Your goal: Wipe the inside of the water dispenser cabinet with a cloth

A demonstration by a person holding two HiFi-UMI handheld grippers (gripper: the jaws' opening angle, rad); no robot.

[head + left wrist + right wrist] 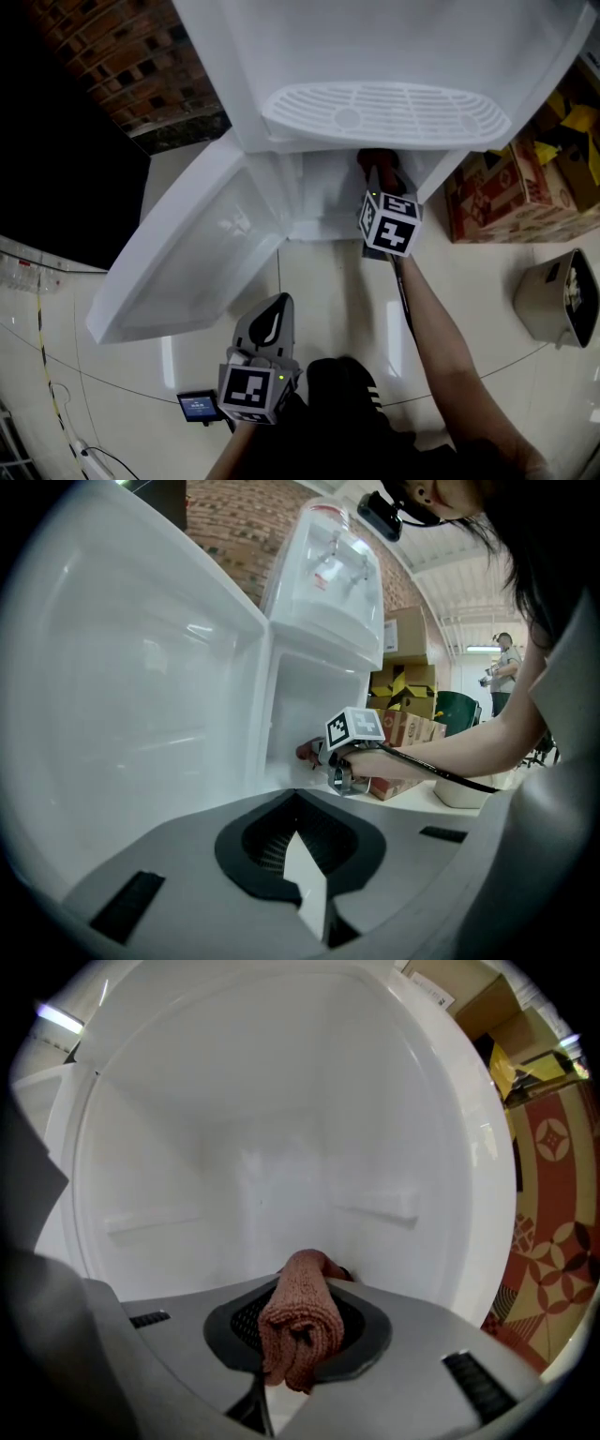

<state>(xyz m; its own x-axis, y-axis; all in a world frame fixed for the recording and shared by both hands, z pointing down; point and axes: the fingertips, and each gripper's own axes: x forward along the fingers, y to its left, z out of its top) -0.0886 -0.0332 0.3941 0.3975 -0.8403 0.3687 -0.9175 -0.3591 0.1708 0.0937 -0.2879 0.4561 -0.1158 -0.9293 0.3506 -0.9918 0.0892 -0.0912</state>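
Cloth (302,1302), reddish and rolled, clamped in our right gripper's (298,1358) jaws inside the white dispenser cabinet (262,1129), our left gripper's (302,855) jaws closed on nothing, near the open door (187,272)

Stockroom or workshop hall, not a home

Beyond the left gripper (270,319) and off to its left we see a bare brick wall (122,56). Just right of the right gripper (378,173), printed cardboard boxes (511,187) are stacked on the glossy tiled floor (328,300), with a beige tub (558,300) further right of them. The white water dispenser (394,56) stands ahead of both grippers, on the floor beside this stock. In the left gripper view, far past the right gripper, another person (506,663) stands under what looks like a high ribbed roof with a strip light (483,649), though that corner is small and warped.
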